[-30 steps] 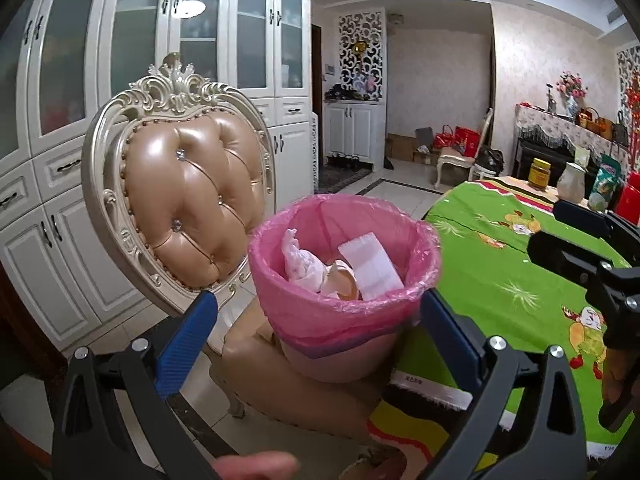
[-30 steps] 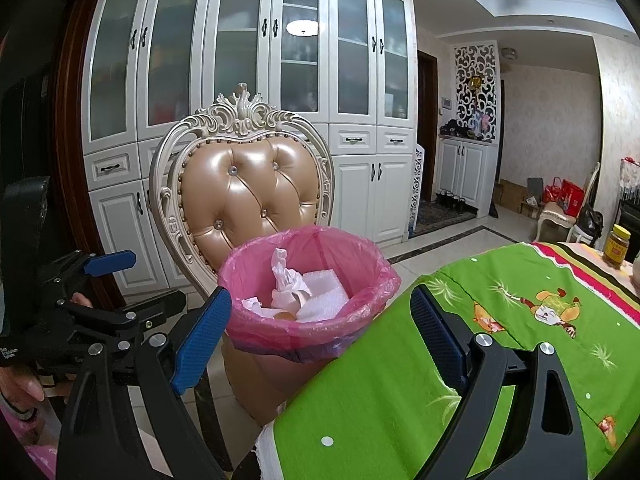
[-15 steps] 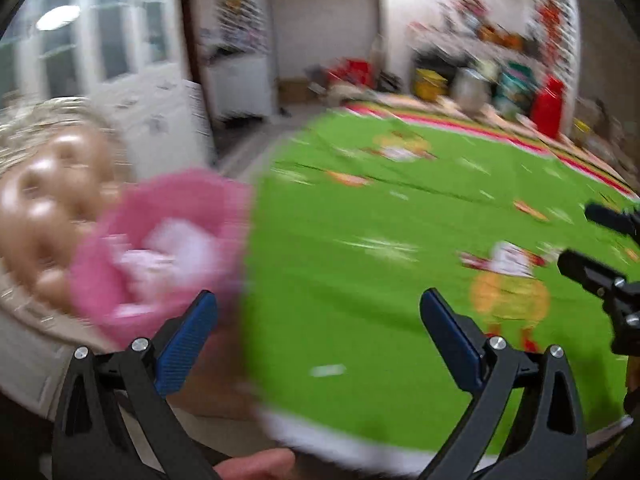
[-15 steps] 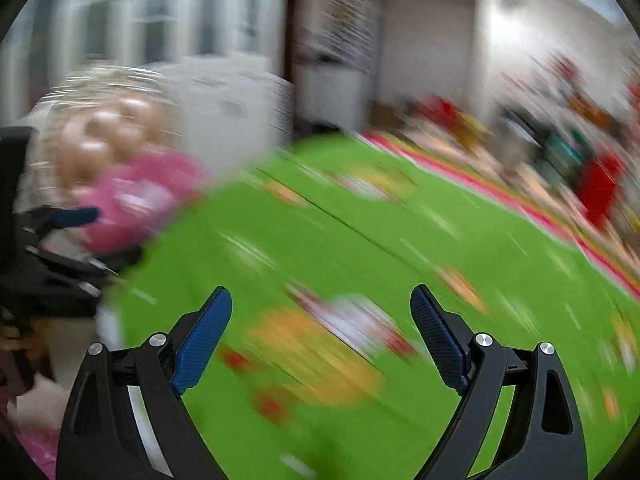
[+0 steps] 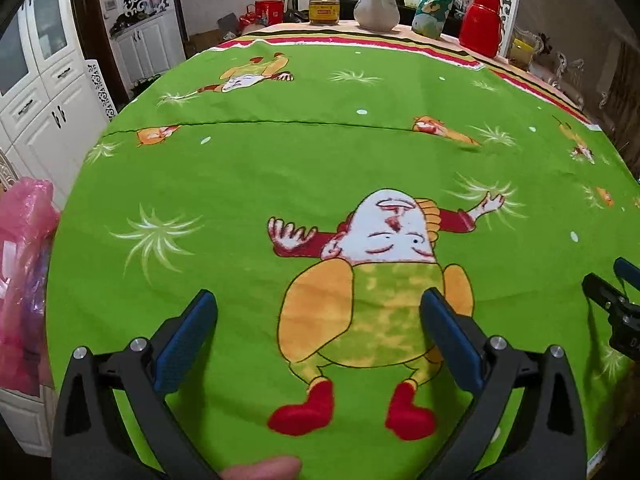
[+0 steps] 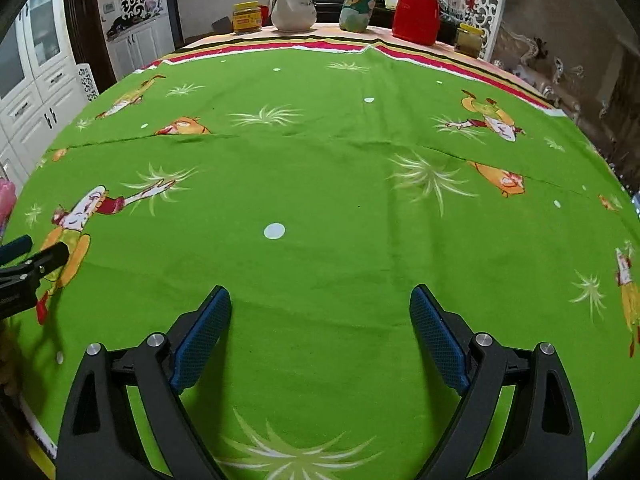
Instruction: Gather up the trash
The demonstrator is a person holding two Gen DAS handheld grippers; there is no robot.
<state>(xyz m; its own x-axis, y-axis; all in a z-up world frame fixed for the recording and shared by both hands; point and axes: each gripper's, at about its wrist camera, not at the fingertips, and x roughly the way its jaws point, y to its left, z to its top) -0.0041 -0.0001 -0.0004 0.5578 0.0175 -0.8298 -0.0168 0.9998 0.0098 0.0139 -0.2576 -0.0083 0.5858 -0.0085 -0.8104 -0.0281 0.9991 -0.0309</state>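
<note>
trash was nowhere to be seen on the green tablecloth (image 6: 320, 184), folks. no scrap or wrapper lay on it in either wrist view. the only sign of the job's things was the pink bin bag (image 5: 24, 280) at the far left edge of the left view, just off the table's rim, with a sliver of it at the left edge of the right view too.

left gripper (image 5: 318, 322) hung over the printed cartoon chicken (image 5: 380, 280), jaws wide with nothing between them. right gripper (image 6: 320, 324) hung over plain cloth, jaws wide and empty as well.

by the look of it, the step was a sweep for leftovers. doing it well meant scanning the cloth edge to edge and keeping the jaws spread until a piece turned up.

the yellow jar (image 6: 247, 18), white jug (image 6: 294, 10), snack bag (image 6: 358, 2) and red flask (image 6: 416, 10) stood along the far edge; they looked like keepers, not rubbish.

labels? the jar's and the bag's were too small to read.
</note>
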